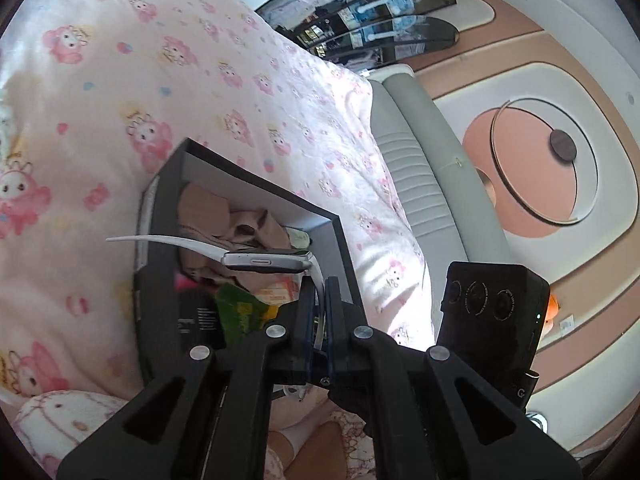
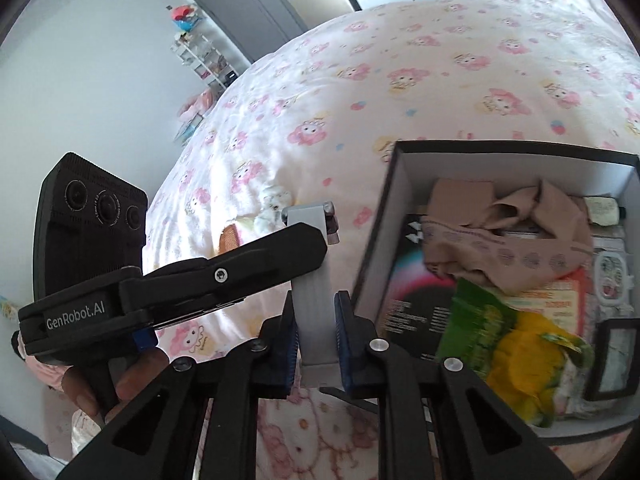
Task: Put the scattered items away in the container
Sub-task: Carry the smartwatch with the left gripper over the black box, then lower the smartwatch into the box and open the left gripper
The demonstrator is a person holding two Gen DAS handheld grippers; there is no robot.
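My left gripper clamped on smartwatch strap, lower centre; strap floppy, case rigid, scratch-prone. My right gripper clamped on stiff grey clip. Box right.

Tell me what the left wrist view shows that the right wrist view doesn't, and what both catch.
Left wrist only: the left gripper shut on a smartwatch by its white strap, over the box; the grey headboard and ceiling light.

Right wrist only: the right gripper shut on a grey clip, beside the box and not over it; a photo frame inside the box; a wall shelf.

Both: the box on the pink blanket, holding beige cloth and a green packet.
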